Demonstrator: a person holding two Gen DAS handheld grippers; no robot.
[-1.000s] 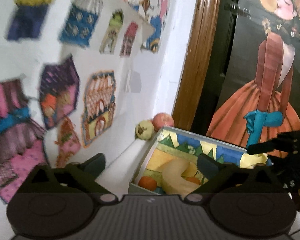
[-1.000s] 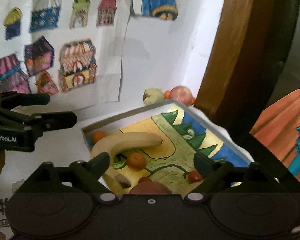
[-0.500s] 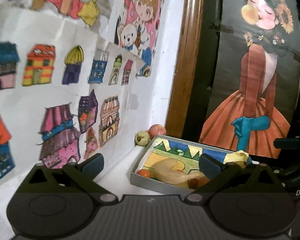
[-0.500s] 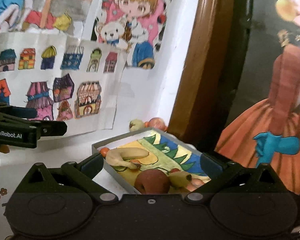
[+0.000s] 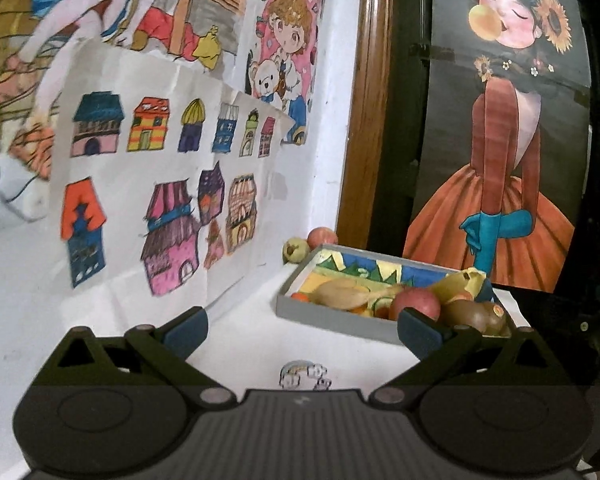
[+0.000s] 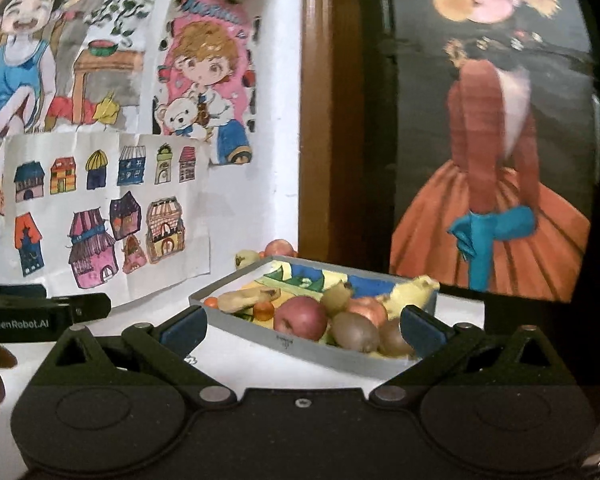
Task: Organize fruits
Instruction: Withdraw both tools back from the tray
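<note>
Both grippers are hanging with fingers spread apart and holding nothing, the left gripper (image 5: 302, 326) and right gripper (image 6: 304, 326) facing a gray tray (image 6: 312, 346) sitting on the white surface (image 5: 252, 320). An apple (image 6: 300, 317), kiwis (image 6: 355, 331) and a banana (image 5: 346, 294) are lying inside it.

Each camera sits just behind its own fingers and looks forward, low over the white bench (image 5: 240, 344) toward the corner where the wall of drawings meets the wooden door frame (image 5: 360, 120). The left wrist view looks from the left, with the grey fruit tray (image 5: 332, 316) ahead and to its right. The right wrist view faces the tray (image 6: 320, 344) more squarely and nearer. Both share the tray, the drawings and the poster (image 6: 492, 160).
</note>
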